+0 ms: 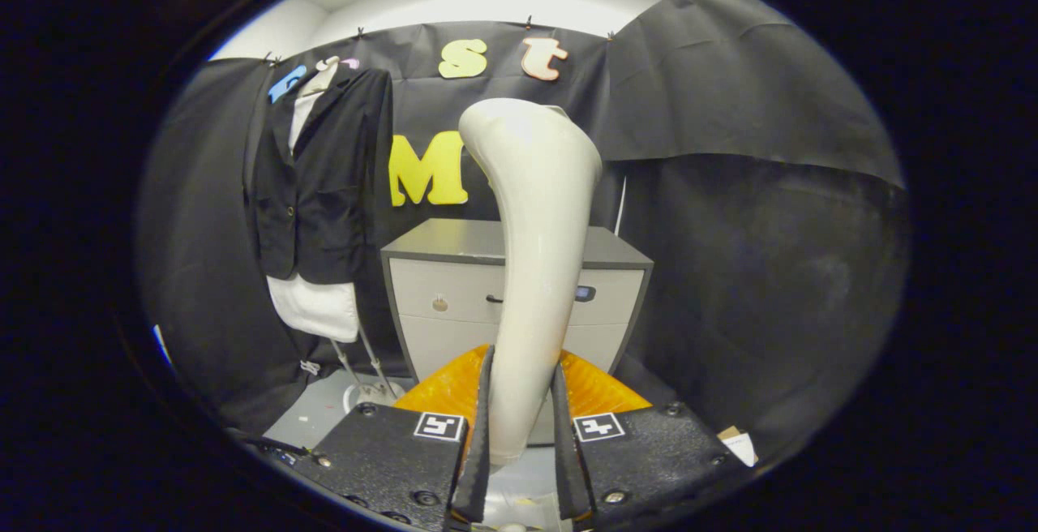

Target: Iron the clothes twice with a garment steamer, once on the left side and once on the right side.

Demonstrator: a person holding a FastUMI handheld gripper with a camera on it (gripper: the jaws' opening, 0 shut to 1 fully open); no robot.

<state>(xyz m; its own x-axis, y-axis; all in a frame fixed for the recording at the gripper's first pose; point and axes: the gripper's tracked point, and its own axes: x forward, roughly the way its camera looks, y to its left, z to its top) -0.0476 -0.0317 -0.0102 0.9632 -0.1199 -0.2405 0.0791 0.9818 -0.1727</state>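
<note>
A cream-white garment steamer (pixel 535 248) stands upright between my fingers, its handle pinched low down and its wide head rising above. My gripper (pixel 523 422) is shut on that handle, a finger pressing each side. Beyond and to the left hangs a black jacket (pixel 320 183) over a white shirt (pixel 315 305) on a stand, well away from the steamer head and the fingers.
A grey drawer cabinet (pixel 454 289) stands straight ahead behind the steamer. An orange object (pixel 596 390) lies low just beyond the fingers. The stand's thin metal legs (pixel 361 366) and round base sit on the grey floor at the left. Black cloth walls enclose the booth.
</note>
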